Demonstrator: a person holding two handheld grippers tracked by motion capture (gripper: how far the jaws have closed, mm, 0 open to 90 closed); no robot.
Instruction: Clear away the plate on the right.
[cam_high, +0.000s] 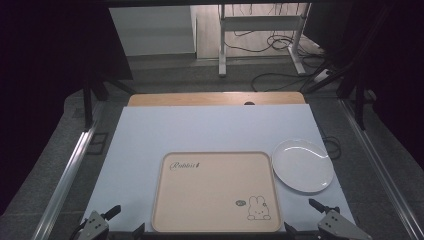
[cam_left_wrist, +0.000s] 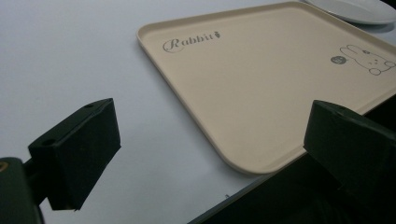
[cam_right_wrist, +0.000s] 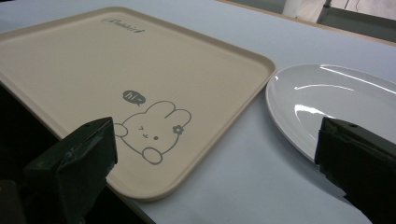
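Fingers of both our grippers stand wide apart and hold nothing: the left gripper (cam_left_wrist: 210, 149) spreads its two black jaws over the near left corner of the tray (cam_left_wrist: 261, 88), and the right gripper (cam_right_wrist: 215, 172) spreads its own over the tray's near right corner and the gap beside it. From above we see the left gripper (cam_high: 100, 220) just off the tray's near left corner and the right gripper (cam_high: 330, 220) just off its near right corner, both at the near edge of the table (cam_high: 150, 135). We count one tray (cam_high: 215, 192), a beige rounded rectangle with a low raised rim, lying flat at that near edge. It bears a script word with a small carrot in its far left corner and a line-drawn rabbit (cam_right_wrist: 152, 130) with a "hi" speech bubble in its near right corner. We count one plate (cam_high: 302, 165), white and glossy, lying just beside the tray's far right corner, apart from it.
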